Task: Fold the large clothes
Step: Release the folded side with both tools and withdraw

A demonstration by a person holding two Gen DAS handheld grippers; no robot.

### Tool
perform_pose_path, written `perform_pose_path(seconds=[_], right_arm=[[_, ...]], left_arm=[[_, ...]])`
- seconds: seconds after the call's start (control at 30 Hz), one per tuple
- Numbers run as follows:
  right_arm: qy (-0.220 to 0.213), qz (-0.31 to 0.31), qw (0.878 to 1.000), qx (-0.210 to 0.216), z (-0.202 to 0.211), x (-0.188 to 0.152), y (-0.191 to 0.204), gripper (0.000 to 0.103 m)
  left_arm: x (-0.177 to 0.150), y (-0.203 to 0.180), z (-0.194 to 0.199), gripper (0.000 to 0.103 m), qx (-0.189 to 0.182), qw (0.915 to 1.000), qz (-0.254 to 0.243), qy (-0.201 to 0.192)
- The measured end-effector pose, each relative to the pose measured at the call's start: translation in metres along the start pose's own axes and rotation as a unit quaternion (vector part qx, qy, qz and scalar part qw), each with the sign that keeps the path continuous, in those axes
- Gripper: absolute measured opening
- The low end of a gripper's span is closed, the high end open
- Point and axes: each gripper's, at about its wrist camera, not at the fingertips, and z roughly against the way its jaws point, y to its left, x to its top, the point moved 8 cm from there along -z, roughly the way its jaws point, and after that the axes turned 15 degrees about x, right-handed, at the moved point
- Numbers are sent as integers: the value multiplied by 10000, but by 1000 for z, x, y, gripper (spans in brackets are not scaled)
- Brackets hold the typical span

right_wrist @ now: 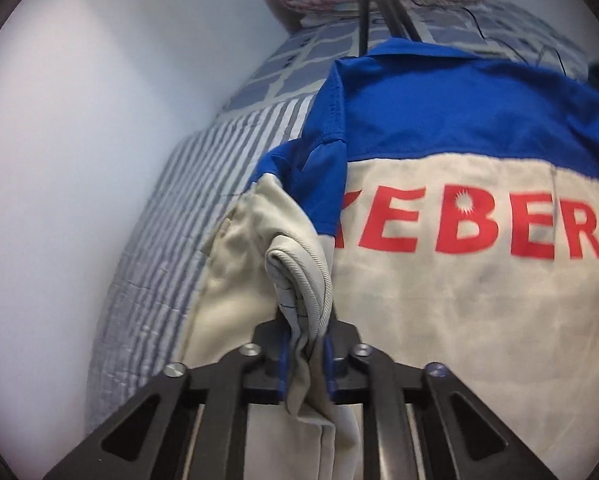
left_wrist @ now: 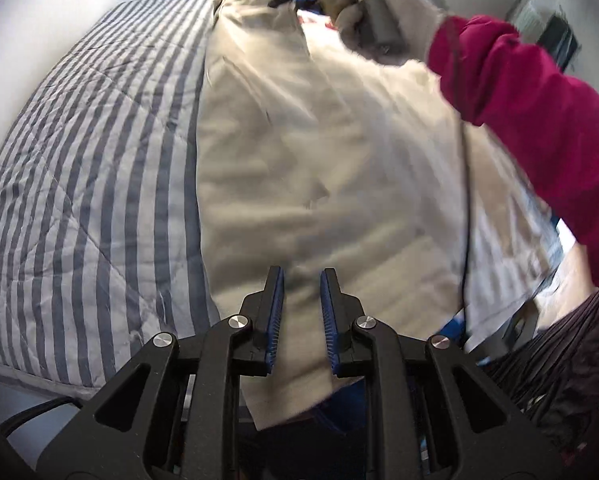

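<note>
Right tool (right_wrist: pixel 305 354) clamps cream cuff (right_wrist: pixel 299 280) | left tool (left_wrist: pixel 302 280) narrow – jacket (right_wrist: pixel 479 300) reads "EBER" in red

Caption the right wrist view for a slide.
Right gripper shut on cream sleeve cuff of blue-and-cream jacket.

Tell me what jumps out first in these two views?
Bold red block letters across the cream-and-blue jacket fill the right wrist view, its bunched cream cuff pinched in the right tongs. In the left view, a magenta sleeve crosses the jacket on the grey-striped quilt.
</note>
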Motion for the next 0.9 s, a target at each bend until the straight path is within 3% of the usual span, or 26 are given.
perform_pose_path(seconds=[0.07,0.13,0.23,0.33,0.37,0.43,0.57,0.63,0.73,0.9], right_arm=[[-143,-179,9997,-22,10,-5,-23,8],[-22,-422,9991,-91,1,-13,-46,8],[-7,-355,9994,-34,-8,-14,-50,12],[43,-291,9994,-186,4,-13,-40,26],[0,-286,9994,-173,12,-14,-36,35],[-54,-307,9995,-73,33,-24,-28,39],[131,-117,9998,65,84,-72,-8,40],[250,-80,9995,159,105,-94,0,41],[340,-42,9989,331,145,-136,19,41],[506,54,9974,514,191,-199,54,48]], left_arm=[[0,1,-2,18,-3,10000,-18,0],[0,1,-5,18,-56,10000,0,65],[1,3,-4,18,-127,9999,77,65],[3,4,3,18,-230,9995,236,8],[4,7,6,18,-288,9990,328,-4],[5,13,12,18,-361,9981,495,-39],[12,32,23,19,-444,9953,848,-141],[14,41,25,36,-599,9926,1057,-59],[15,48,27,37,-786,9901,1162,75],[15,61,19,37,-749,9911,1049,325]])
